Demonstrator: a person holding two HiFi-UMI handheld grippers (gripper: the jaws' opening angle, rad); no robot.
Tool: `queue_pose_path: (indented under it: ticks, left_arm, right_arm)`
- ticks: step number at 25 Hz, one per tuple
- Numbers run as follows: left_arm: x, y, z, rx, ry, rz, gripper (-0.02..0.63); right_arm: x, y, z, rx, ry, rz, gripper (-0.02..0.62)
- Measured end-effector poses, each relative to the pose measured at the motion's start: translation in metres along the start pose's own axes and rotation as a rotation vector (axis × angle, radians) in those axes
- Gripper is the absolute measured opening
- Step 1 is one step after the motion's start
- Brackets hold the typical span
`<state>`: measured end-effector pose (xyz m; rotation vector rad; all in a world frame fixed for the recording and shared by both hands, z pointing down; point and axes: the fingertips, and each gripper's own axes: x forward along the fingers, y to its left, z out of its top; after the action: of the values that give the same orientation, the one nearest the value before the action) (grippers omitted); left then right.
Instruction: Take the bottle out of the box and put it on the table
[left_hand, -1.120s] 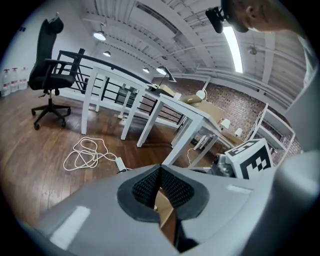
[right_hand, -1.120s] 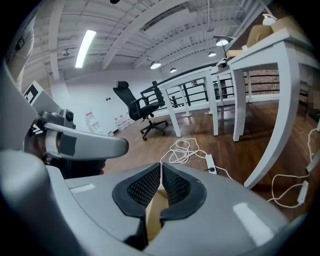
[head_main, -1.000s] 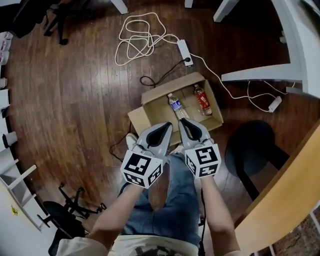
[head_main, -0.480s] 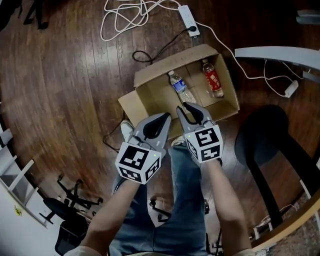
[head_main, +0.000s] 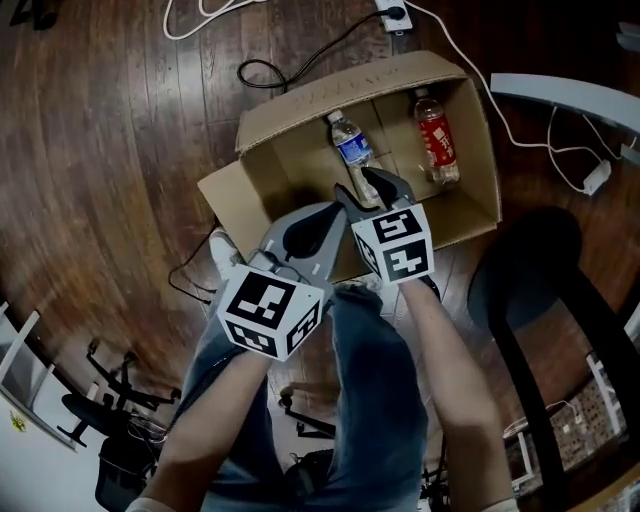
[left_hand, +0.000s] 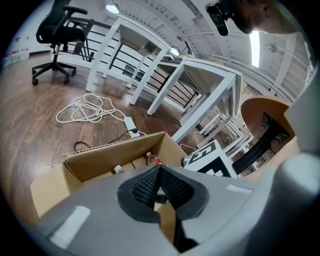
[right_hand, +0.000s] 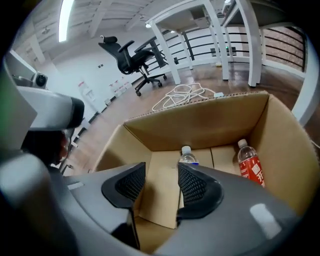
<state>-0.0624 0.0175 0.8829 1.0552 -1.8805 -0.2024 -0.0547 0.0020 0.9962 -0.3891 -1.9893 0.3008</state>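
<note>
Wood floor (head_main: 120, 150) is carrying the box (head_main: 350, 80); my right gripper (right_hand: 161, 172), jaws just opening on nothing, is half hiding the blue-labelled bottle (right_hand: 188, 157) lying inside; my left gripper (left_hand: 159, 172) is showing jaws together.

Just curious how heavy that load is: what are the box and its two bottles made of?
The box looks like matte brown corrugated cardboard, by its fluted top edge. The blue-labelled bottle and red-labelled bottle are probably clear glossy plastic: see-through necks.
</note>
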Motion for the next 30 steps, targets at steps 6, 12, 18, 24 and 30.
queue_pose_path:
  ticks: [6, 12, 18, 24, 30]
  left_arm:
    - [0.001, 0.011, -0.003, -0.022, -0.021, -0.004, -0.006]
    - [0.001, 0.027, -0.011, -0.024, -0.035, 0.008, -0.006]
    - [0.004, 0.041, -0.028, -0.057, -0.040, 0.018, -0.007]
    - [0.007, 0.056, -0.022, -0.086, -0.067, 0.042, -0.006]
    - [0.009, 0.053, -0.023, -0.086, -0.066, 0.038, -0.006]
  right_arm:
    - [0.040, -0.036, -0.027, -0.064, 0.099, -0.068, 0.239]
    - [0.084, -0.062, -0.049, -0.121, 0.246, -0.139, 0.302]
    - [0.113, -0.076, -0.061, -0.133, 0.322, -0.164, 0.310]
    - [0.133, -0.078, -0.070, -0.149, 0.382, -0.134, 0.318]
    - [0.142, -0.074, -0.077, -0.106, 0.424, -0.107, 0.308]
